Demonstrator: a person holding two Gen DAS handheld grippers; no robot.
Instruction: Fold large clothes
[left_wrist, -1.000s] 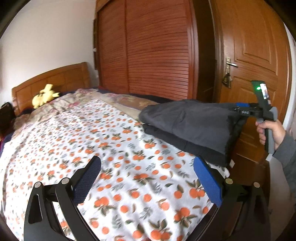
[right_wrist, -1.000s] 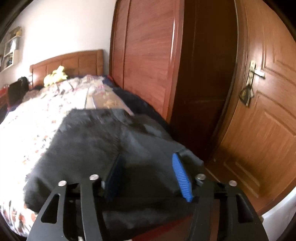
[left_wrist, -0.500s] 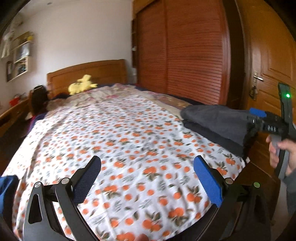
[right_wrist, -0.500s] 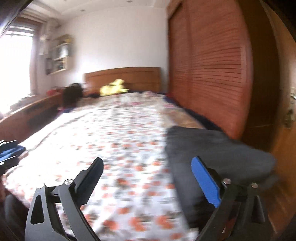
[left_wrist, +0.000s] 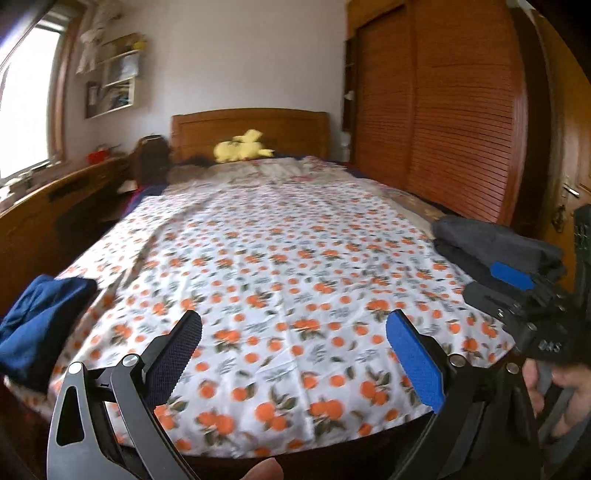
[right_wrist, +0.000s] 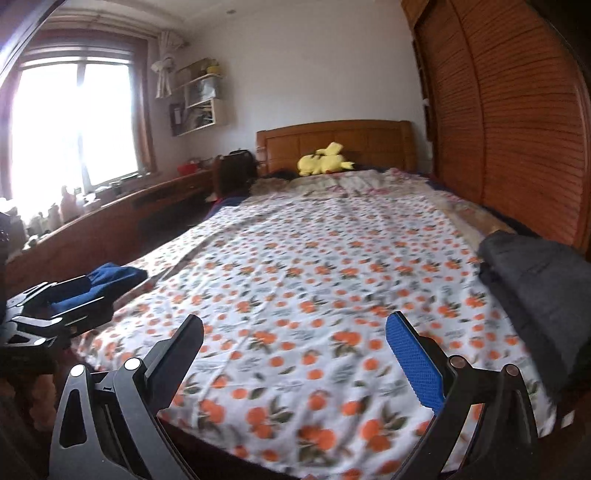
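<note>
Orange-print bed (left_wrist: 280, 258) lies bare between my wide-open, empty left tongs (left_wrist: 295, 354) and right tongs (right_wrist: 295, 354); folded dark clothes (right_wrist: 539, 280) near its right edge could slide off if brushed.

Folded dark garment (right_wrist: 535, 291) cut off at right edge, blue garment (left_wrist: 40, 317) cropped left, orange-print bedsheet (right_wrist: 314, 280) motion-blurred

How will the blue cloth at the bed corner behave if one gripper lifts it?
The blue cloth lies crumpled in soft folds, so it will probably hang limp and unfold. It looks like thin fabric, so likely light. It should not roll or slide away.
</note>
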